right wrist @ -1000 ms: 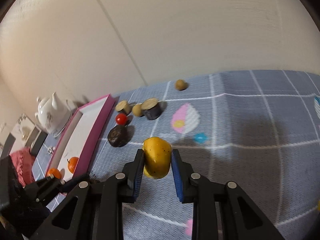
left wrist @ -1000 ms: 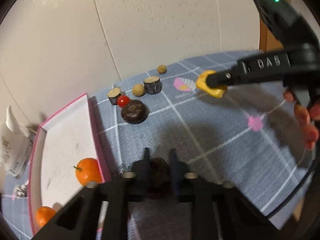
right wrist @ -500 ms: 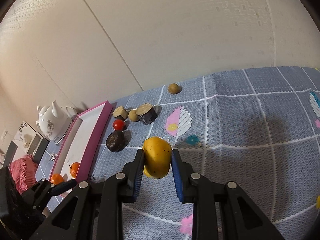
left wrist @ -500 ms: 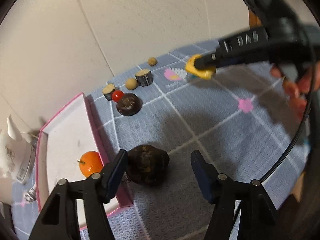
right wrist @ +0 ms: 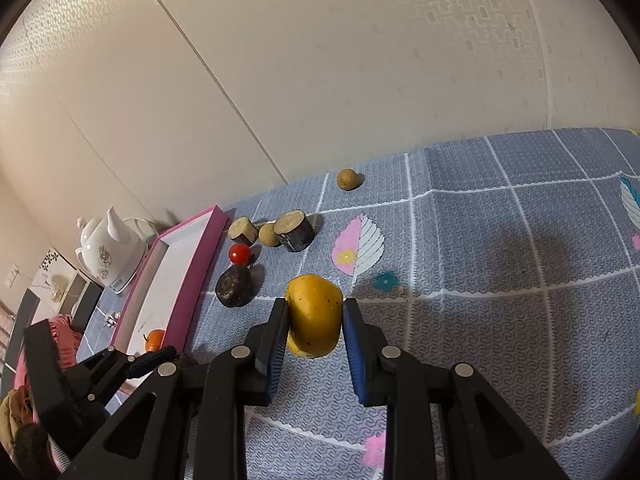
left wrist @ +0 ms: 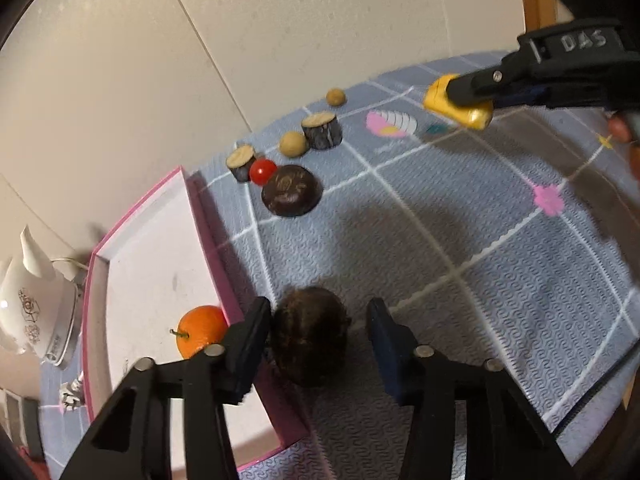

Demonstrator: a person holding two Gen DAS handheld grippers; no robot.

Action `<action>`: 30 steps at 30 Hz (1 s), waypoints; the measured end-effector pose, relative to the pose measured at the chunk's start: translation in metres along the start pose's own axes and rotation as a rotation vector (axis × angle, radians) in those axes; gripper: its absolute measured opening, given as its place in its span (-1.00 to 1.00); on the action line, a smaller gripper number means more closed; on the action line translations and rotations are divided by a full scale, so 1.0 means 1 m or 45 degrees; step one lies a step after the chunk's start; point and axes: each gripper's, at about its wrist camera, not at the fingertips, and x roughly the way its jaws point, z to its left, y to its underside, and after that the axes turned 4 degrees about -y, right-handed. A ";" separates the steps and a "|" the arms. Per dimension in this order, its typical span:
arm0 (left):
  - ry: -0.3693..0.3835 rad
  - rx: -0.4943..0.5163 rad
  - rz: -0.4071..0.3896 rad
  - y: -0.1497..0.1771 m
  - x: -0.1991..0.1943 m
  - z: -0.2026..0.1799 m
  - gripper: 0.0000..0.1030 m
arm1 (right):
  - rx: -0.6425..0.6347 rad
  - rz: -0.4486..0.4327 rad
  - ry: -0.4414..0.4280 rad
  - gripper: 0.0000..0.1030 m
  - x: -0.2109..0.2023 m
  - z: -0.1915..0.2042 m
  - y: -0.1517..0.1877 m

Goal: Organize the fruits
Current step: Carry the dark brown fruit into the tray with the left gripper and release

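Note:
My left gripper (left wrist: pixel 318 334) is open, its jaws either side of a dark brown fruit (left wrist: pixel 308 334) that lies on the mat against the outer wall of the pink tray (left wrist: pixel 208 240). The fruit touches the left finger, with a gap to the right one. An orange (left wrist: pixel 200 330) lies inside the tray. My right gripper (right wrist: pixel 314 338) is shut on a yellow fruit (right wrist: pixel 314 314) and holds it above the mat; it also shows in the left wrist view (left wrist: pixel 458 106).
On the blue patterned mat (left wrist: pixel 440 240) lie a dark round fruit (left wrist: pixel 292 196), a cherry tomato (left wrist: pixel 262 171), two cut log-like pieces (left wrist: pixel 322 130), and two small tan fruits (left wrist: pixel 294 144). A white kettle (left wrist: pixel 32 300) stands left of the tray.
My left gripper has opened and let go of the dark brown fruit, which now rests on the mat by the tray. My right gripper kept the yellow fruit and rose slightly.

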 end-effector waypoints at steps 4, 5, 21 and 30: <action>0.046 -0.003 -0.026 -0.002 -0.005 -0.009 -0.31 | 0.003 -0.003 0.004 -0.47 0.000 0.000 0.000; 0.061 -0.011 -0.031 -0.002 -0.006 -0.012 -0.31 | 0.005 -0.003 0.007 -0.47 0.000 0.000 0.000; 0.399 -0.606 -0.100 -0.004 -0.019 0.064 -0.51 | -0.009 0.024 -0.019 -0.47 0.009 0.004 0.004; 0.275 -0.899 -0.131 0.010 -0.005 0.142 -0.51 | -0.041 0.037 -0.043 -0.47 0.015 0.012 0.009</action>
